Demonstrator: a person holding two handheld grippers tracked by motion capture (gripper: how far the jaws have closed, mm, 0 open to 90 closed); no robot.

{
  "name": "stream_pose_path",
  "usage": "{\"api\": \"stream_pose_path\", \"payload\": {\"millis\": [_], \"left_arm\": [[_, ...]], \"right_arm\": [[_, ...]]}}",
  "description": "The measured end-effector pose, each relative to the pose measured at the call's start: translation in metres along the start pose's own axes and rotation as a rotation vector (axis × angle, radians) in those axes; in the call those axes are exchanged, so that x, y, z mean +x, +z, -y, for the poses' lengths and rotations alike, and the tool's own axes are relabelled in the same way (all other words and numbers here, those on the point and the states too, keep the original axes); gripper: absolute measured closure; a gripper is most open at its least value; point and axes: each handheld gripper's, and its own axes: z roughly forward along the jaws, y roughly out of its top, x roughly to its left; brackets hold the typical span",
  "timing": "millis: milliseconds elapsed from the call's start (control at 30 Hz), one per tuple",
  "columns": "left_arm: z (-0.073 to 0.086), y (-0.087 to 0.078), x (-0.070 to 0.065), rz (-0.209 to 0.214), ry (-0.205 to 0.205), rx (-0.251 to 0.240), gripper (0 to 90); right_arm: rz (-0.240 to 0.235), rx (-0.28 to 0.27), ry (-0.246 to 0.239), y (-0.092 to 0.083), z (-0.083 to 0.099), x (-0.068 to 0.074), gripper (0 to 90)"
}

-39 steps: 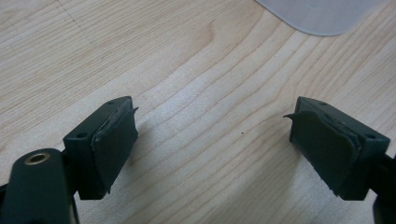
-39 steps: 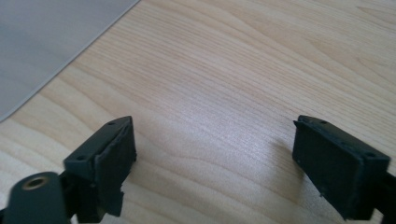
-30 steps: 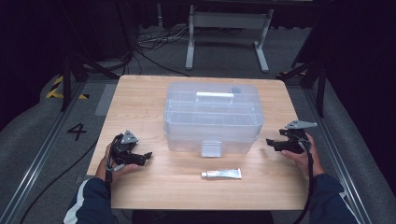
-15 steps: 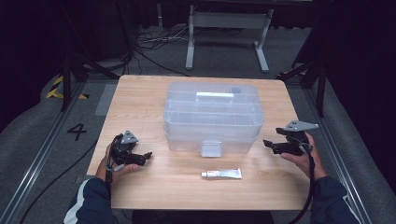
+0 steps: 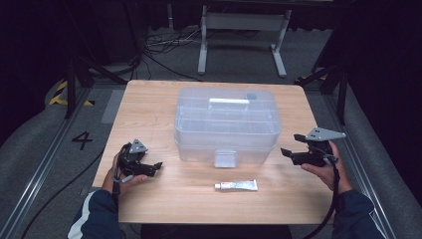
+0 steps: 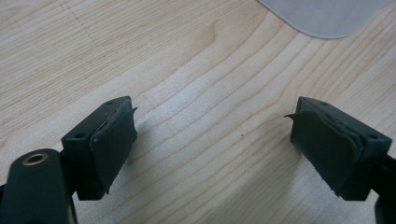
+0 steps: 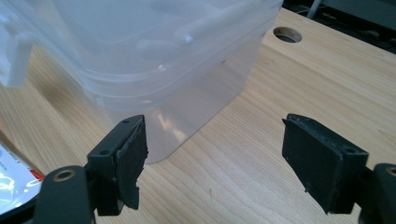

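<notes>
- Two grippers sit at the near half of a wooden table (image 5: 149,99), one on each side of a clear plastic storage box (image 5: 226,124) that stands closed near the table's middle.
- The left gripper (image 5: 155,167) rests low at the table's near-left part, held in the person's left hand (image 5: 124,174), well apart from the box; its jaws point toward the table's middle.
- In the left gripper view its jaws are spread wide with only bare wood between them, and a rounded corner of the box (image 6: 327,16) shows at the top edge.
- The right gripper (image 5: 287,153) is held by the right hand (image 5: 323,172) near the table's right edge, just beside the box's near-right corner, jaws pointing at it.
- In the right gripper view its jaws stand wide apart, gripping nothing, with the box corner (image 7: 187,93) ahead of them and a round hole (image 7: 287,34) in the tabletop beyond.
- A small white tube (image 5: 236,185) lies flat on the table in front of the box's latch (image 5: 225,158), between the two grippers and touching neither.
- The box lid carries a white handle (image 5: 229,101) lying flat along its top.
</notes>
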Motion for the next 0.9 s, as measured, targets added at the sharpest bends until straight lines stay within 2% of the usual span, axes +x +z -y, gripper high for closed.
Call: {"api": "stream_pose_path", "payload": {"millis": [433, 667, 833, 900], "left_arm": [[0.0, 0.0, 0.0, 0.0, 0.0, 0.0, 14.4], [0.0, 0.0, 0.0, 0.0, 0.0, -0.001, 14.4], [0.0, 0.0, 0.0, 0.001, 0.0, -0.001, 14.5], [0.0, 0.0, 0.0, 0.001, 0.0, 0.0, 14.4]], "right_arm": [[-0.028, -0.038, -0.027, -0.011, -0.008, 0.007, 22.7], [-0.022, -0.05, -0.03, -0.016, -0.012, 0.007, 23.5], [-0.024, -0.062, -0.036, -0.02, -0.016, 0.005, 25.5], [-0.013, -0.086, -0.044, -0.024, -0.018, 0.005, 30.6]]}}
